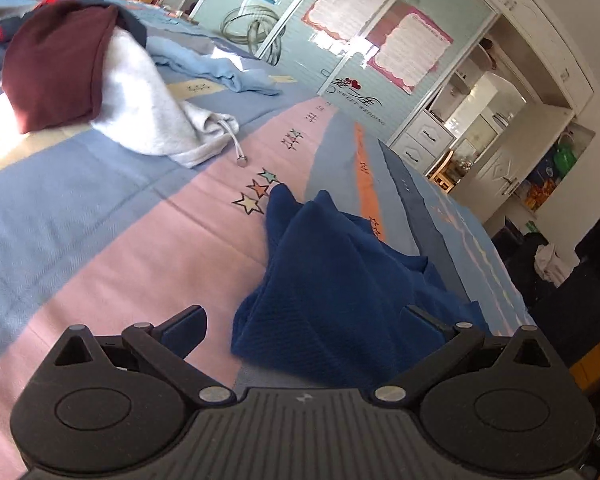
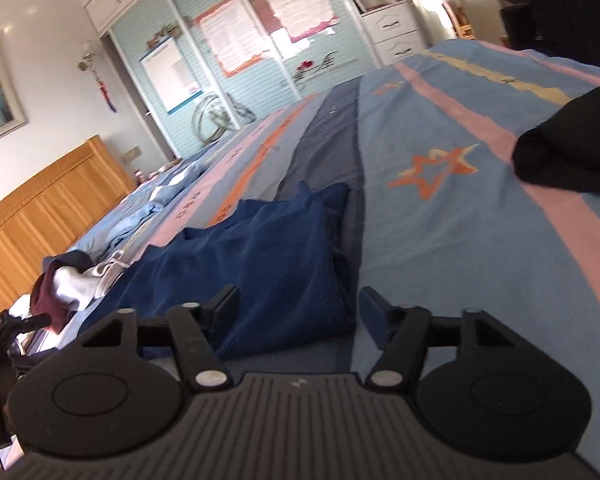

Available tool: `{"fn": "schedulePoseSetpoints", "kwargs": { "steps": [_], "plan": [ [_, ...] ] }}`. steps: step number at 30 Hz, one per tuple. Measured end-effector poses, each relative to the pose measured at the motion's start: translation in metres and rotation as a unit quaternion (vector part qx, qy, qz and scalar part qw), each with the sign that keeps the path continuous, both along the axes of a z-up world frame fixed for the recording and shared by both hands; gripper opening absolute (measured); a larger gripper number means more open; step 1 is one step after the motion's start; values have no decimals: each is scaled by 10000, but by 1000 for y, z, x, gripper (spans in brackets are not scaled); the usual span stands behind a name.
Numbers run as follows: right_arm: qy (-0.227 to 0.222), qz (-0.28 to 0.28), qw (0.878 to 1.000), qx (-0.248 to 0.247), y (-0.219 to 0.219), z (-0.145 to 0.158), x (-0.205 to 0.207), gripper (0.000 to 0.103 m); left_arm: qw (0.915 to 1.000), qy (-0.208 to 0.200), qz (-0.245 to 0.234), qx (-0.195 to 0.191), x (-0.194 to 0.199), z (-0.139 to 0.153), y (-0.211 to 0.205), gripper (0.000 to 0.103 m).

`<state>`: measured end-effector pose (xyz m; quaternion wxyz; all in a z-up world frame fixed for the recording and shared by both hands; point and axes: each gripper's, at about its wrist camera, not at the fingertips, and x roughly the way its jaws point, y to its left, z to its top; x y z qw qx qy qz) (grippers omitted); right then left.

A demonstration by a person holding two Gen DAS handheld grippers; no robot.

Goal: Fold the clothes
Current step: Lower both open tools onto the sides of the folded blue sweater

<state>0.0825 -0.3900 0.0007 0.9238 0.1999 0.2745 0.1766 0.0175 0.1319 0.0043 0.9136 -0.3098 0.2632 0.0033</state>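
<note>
Both claws were found with jaws parted and nothing pinched: the left gripper (image 1: 304, 320) stood wide, the right gripper (image 2: 298, 308) about half apart. From left to right on the pastel striped bedspread with star motifs (image 1: 112, 248), a maroon knit garment (image 1: 56, 64) lay atop a pale grey drawstring sweatshirt (image 1: 148, 116), with a light blue cloth (image 1: 220, 68) just beyond. The crumpled navy blue textured garment (image 1: 340, 288) lay directly ahead of the left jaws, reaching between them; a black fabric item (image 2: 572, 148) sat well apart at right.
</note>
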Motion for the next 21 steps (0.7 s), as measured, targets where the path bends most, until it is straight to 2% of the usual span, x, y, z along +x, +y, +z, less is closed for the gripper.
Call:
{"fn": "schedulePoseSetpoints", "kwargs": {
  "steps": [5,8,10,12,15,18,21],
  "plan": [
    [30,-17,9996,-297,0,-6,6,58,10000,38,4,-77,0,-7,3,102],
    [178,-19,9997,-189,-1,-10,12,58,9998,109,28,-155,3,-12,3,102],
    [435,-133,9988,196,-5,-16,15,58,9995,159,59,-269,4,-15,3,102],
    [704,-270,9934,860,-14,-23,14,58,9985,245,56,-479,6,-17,3,102],
    [1153,-476,9746,1862,-26,-35,11,59,9956,340,183,-858,5,-22,1,102],
    [1438,-636,9562,2468,-29,-45,12,59,9908,439,272,-1251,7,-29,0,102],
    [1657,-1071,9414,2735,-30,-45,14,59,9863,493,501,-1491,7,-31,-2,102]
  ]
}}
